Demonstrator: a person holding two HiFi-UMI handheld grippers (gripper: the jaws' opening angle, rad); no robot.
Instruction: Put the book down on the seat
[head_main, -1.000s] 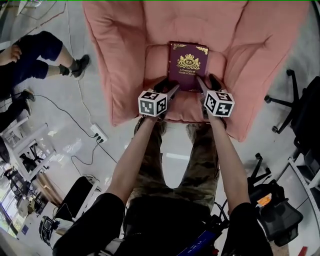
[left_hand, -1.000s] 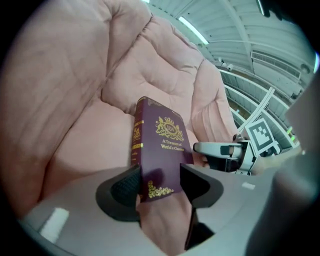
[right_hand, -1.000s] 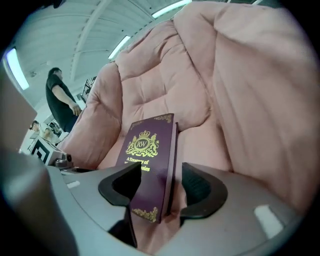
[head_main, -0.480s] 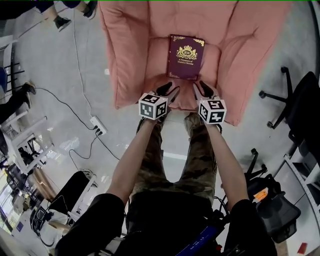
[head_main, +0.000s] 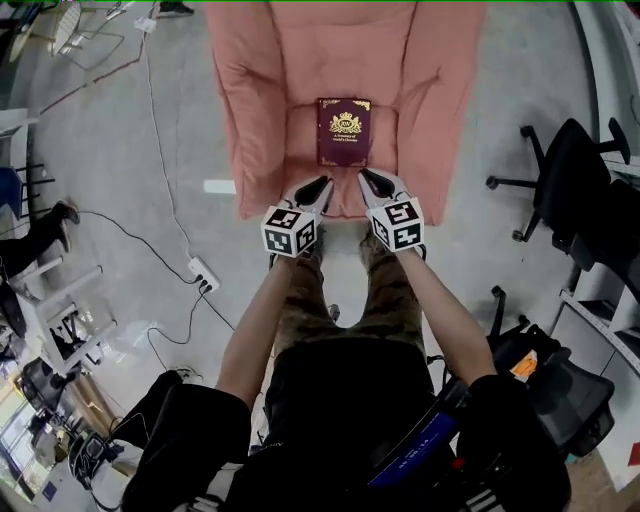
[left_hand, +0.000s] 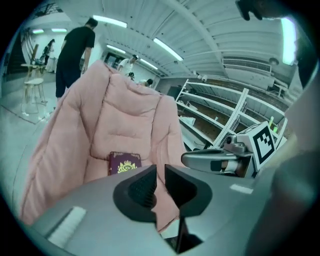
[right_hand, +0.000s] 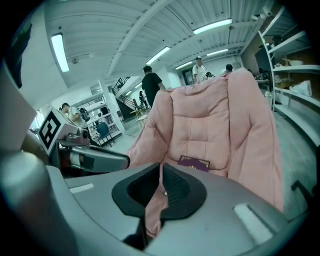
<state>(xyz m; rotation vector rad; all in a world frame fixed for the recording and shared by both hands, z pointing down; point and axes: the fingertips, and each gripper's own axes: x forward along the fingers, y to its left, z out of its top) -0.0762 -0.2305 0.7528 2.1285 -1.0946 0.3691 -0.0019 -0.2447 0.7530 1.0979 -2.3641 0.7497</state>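
The maroon gold-crested hardcover book (head_main: 344, 131) lies flat on the pink padded armchair's seat (head_main: 303, 150), while the left gripper (head_main: 318, 187) and right gripper (head_main: 371, 181) have pulled back to the armchair's front edge, their jaws just closing together on nothing, so the placing looks done.

The book (head_main: 344, 131) lies flat, cover up, on the seat of the pink chair (head_main: 262, 110). You hold your left gripper (head_main: 320, 184) and right gripper (head_main: 368, 178) side by side over the seat's front edge, both clear of the book. Their jaws have just been closing, with nothing between them. A power strip (head_main: 203, 272) lies on the floor (head_main: 120, 150) to your left.
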